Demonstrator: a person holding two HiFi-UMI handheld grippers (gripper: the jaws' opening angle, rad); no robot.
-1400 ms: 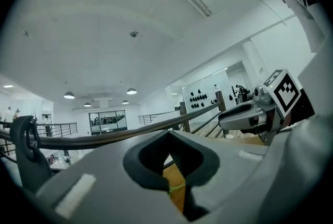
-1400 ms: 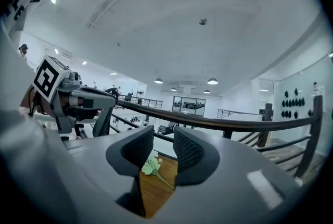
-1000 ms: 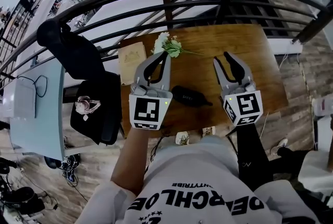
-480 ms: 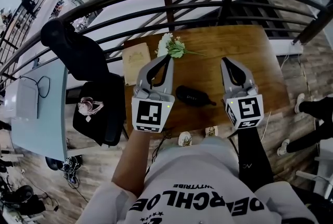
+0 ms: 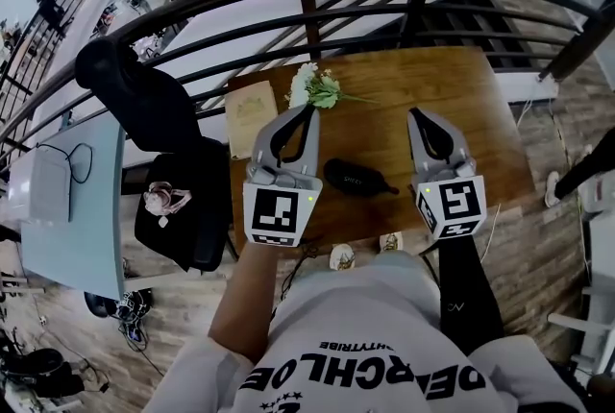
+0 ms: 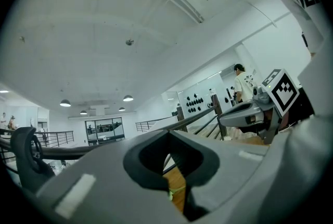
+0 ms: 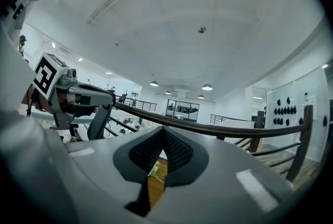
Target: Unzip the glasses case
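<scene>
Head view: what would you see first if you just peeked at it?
The left gripper and right gripper jump out first. Both are shut and empty, held over the wooden table, with black-and-white marker cubes on their backs. Between them lies the dark glasses case, and white flowers lie near the table's far edge.

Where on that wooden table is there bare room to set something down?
The widest bare wood is the far right part of the table, from the flowers across to the right edge, beyond the glasses case. The left side is crowded: a booklet at the left edge, the flowers beside it, the case in the middle.
</scene>
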